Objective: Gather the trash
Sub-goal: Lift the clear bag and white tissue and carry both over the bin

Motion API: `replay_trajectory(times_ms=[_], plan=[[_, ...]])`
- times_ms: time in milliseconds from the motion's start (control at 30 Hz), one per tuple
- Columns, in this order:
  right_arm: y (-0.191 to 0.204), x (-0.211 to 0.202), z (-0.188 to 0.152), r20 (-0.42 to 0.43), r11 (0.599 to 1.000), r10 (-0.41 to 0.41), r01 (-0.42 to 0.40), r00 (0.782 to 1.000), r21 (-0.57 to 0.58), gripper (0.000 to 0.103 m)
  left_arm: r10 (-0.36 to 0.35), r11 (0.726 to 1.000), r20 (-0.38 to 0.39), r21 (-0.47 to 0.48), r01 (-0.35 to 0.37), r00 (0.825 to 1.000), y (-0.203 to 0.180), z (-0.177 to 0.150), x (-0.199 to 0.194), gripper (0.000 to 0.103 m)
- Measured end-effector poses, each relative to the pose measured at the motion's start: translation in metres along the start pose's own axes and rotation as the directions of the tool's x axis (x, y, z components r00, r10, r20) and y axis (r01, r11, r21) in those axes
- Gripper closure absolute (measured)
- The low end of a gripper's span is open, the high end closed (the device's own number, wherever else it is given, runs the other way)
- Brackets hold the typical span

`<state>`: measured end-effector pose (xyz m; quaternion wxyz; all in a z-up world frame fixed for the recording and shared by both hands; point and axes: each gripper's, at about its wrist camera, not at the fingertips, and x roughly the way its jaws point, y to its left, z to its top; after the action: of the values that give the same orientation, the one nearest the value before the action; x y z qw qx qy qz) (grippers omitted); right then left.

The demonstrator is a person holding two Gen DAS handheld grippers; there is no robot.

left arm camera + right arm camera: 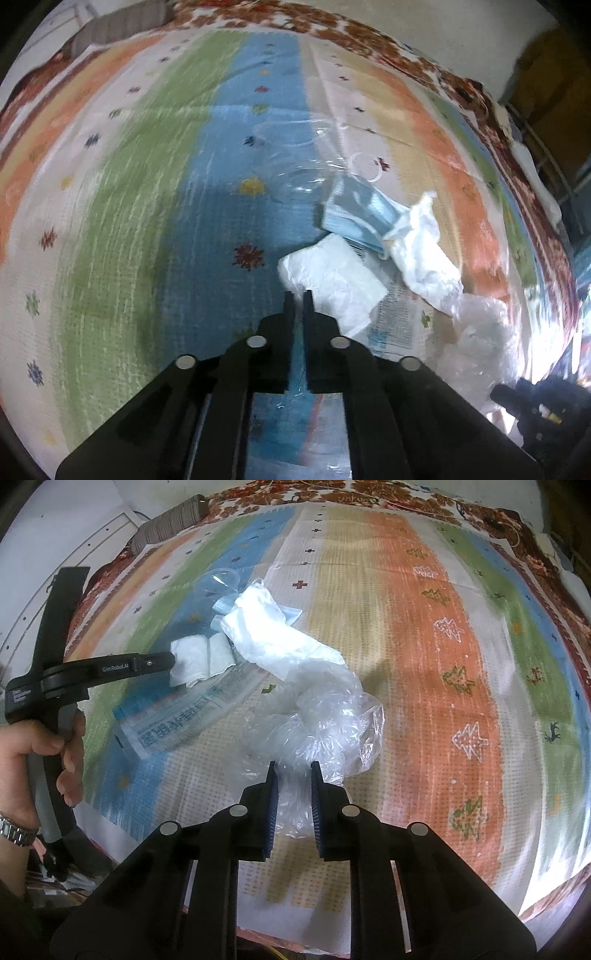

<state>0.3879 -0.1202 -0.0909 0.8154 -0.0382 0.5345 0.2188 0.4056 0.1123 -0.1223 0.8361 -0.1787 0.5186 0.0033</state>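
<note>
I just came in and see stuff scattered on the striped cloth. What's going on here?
A person with a gripper in each hand is picking up trash from the striped cloth. The left gripper has its jaws nearly closed at the edge of a folded white tissue. The right gripper is open, its fingertips at a crumpled clear plastic bag. A blue face mask, a crumpled white wrapper, a newspaper sheet and a clear plastic cup lie nearby.

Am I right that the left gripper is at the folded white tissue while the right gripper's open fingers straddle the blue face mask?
Not quite. The right gripper straddles the crumpled clear plastic bag, not the blue face mask, which lies farther off in the pile, as the right wrist view shows. The rest holds: the left gripper is at the folded white tissue.
</note>
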Motion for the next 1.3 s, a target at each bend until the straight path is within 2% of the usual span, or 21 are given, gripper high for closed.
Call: replay_trajectory(times_ms=[100, 200, 300, 400, 500, 533, 600, 667, 1000, 1300], plan=[[-0.002, 0.001, 0.0, 0.0, 1.0, 0.0, 0.0, 1.0, 0.008, 0.088, -0.019, 0.999, 0.002, -0.031, 0.019, 1.0, 0.007, 0.0, 0.001, 0.078], [-0.002, 0.001, -0.001, -0.001, 1.0, -0.003, 0.003, 1.0, 0.005, 0.088, -0.012, 0.999, 0.013, -0.042, 0.012, 1.0, 0.011, 0.002, 0.001, 0.069], [-0.001, 0.002, 0.0, -0.001, 1.0, -0.002, 0.002, 1.0, 0.004, 0.088, -0.015, 0.999, 0.016, -0.037, 0.015, 1.0, 0.01, 0.005, 0.005, 0.062], [0.001, 0.003, -0.001, -0.012, 1.0, 0.009, -0.009, 1.0, -0.005, 0.088, -0.001, 1.0, -0.002, 0.008, 0.001, 1.0, 0.001, 0.008, 0.015, 0.056], [0.006, 0.003, -0.001, -0.019, 1.0, 0.011, -0.011, 1.0, -0.024, 0.088, 0.037, 0.997, 0.002, 0.066, -0.037, 0.999, -0.007, 0.008, 0.02, 0.062], [0.007, 0.003, -0.002, -0.02, 1.0, 0.01, -0.011, 1.0, -0.028, 0.088, 0.035, 0.997, 0.005, 0.071, -0.035, 0.999, -0.008, 0.008, 0.021, 0.067], [0.007, 0.004, -0.002, -0.023, 0.999, 0.009, -0.01, 1.0, -0.031, 0.088, 0.038, 0.997, 0.023, 0.071, -0.039, 0.999, -0.008, 0.009, 0.019, 0.087], [0.007, 0.005, -0.002, -0.025, 0.999, 0.008, -0.009, 1.0, -0.031, 0.088, 0.03, 0.997, 0.041, 0.071, -0.033, 0.999, -0.008, 0.01, 0.014, 0.096], [0.009, -0.002, -0.002, -0.019, 0.999, 0.013, -0.014, 1.0, -0.048, 0.088, 0.02, 0.998, 0.129, 0.05, -0.026, 0.991, -0.011, 0.016, -0.026, 0.099], [0.031, -0.04, 0.005, 0.051, 0.995, 0.065, -0.061, 0.997, -0.077, 0.088, 0.031, 0.997, 0.153, 0.062, -0.041, 0.988, -0.026, -0.005, -0.087, 0.1]])
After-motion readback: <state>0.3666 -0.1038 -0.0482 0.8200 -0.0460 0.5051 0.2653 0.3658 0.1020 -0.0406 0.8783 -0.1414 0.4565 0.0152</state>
